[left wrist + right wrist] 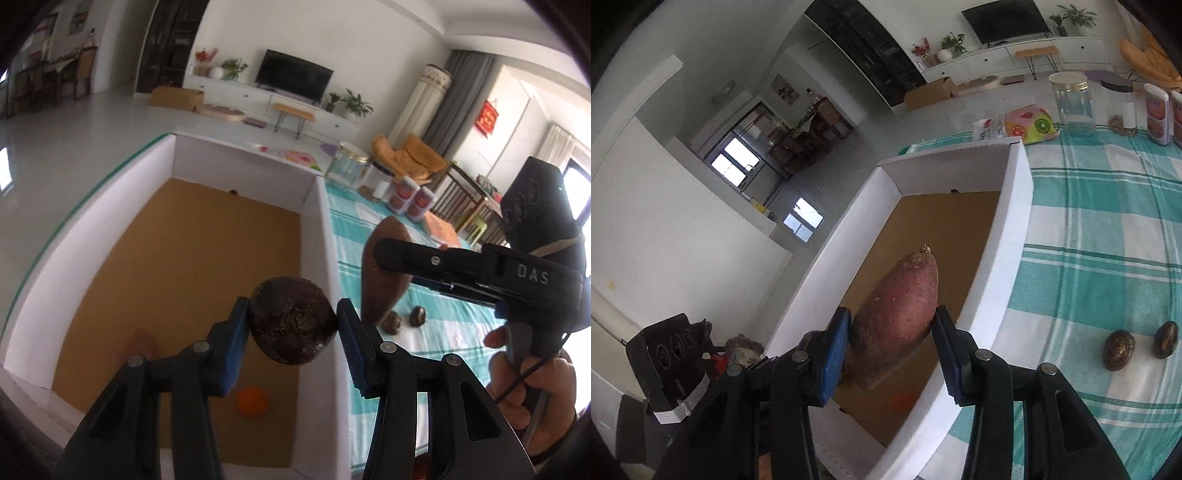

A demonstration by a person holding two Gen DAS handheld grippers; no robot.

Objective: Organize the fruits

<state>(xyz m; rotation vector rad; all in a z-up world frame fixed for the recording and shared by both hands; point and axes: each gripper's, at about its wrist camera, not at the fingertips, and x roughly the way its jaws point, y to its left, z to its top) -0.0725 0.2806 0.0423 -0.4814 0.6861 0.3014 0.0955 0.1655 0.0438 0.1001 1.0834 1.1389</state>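
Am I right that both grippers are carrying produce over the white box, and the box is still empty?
Not empty. The left wrist view shows an orange fruit already on the white box's brown floor. Otherwise right: the left gripper holds a dark round root, the right gripper a sweet potato.

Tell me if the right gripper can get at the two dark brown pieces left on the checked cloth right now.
Probably not yet: the right gripper is shut on the sweet potato above the white box. The two dark brown pieces lie uncovered on the cloth beside it, so the way looks clear.
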